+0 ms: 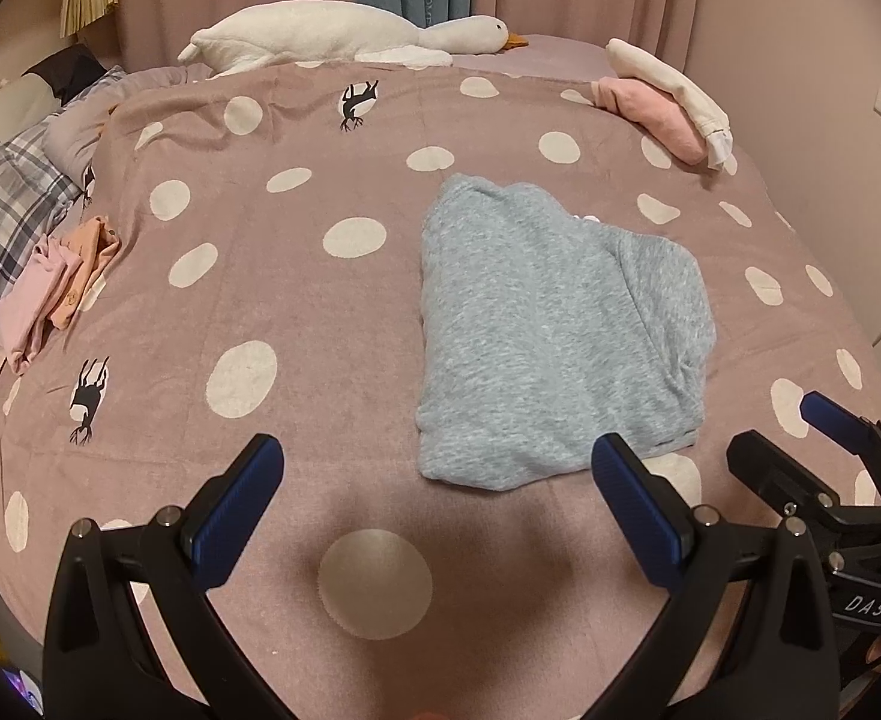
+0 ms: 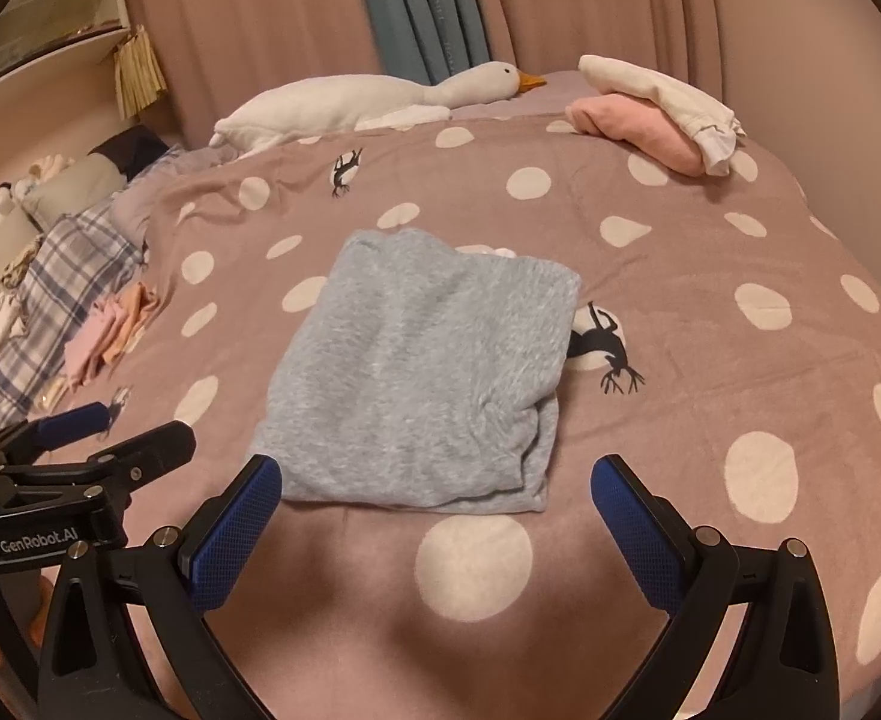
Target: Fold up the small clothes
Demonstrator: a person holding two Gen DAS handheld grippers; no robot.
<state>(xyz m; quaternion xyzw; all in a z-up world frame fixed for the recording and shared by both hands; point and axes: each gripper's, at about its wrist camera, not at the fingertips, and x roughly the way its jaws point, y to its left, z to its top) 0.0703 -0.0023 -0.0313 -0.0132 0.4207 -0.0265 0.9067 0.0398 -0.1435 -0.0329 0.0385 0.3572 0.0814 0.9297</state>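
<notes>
My left tongs (image 1: 437, 483) stand spread wide with nothing between the blue pads, hanging just above the bedspread (image 1: 296, 324) at the near edge of the bed. The right finger's tip seems to overlap the near right corner of the grey garment (image 1: 551, 330) in the left wrist view, but I cannot tell whether it touches or merely sits in front of it. My right tongs (image 2: 436, 483) are just as wide and just as empty; their left pad looks level with the garment's near left corner, and contact there is equally unclear. Each pair shows in the other's camera: the right tongs at three o'clock of the left view, the left tongs at nine o'clock of the right view, so I hold them side by side, close together.

The grey garment lies at twelve o'clock from both pairs, already a compact folded rectangle, flat on the spotted cover. I judge this piece is finished or nearly so, which is why both pairs are empty and held back at its near hem.

Further out, a pink and cream folded stack (image 2: 656, 114) sits at one o'clock near the far edge, probably the done pile. Loose pink and orange clothes (image 1: 56, 282) wait at ten o'clock beside a plaid blanket (image 1: 2, 204). A plush goose (image 1: 344, 36) lies along the far side at twelve o'clock.
</notes>
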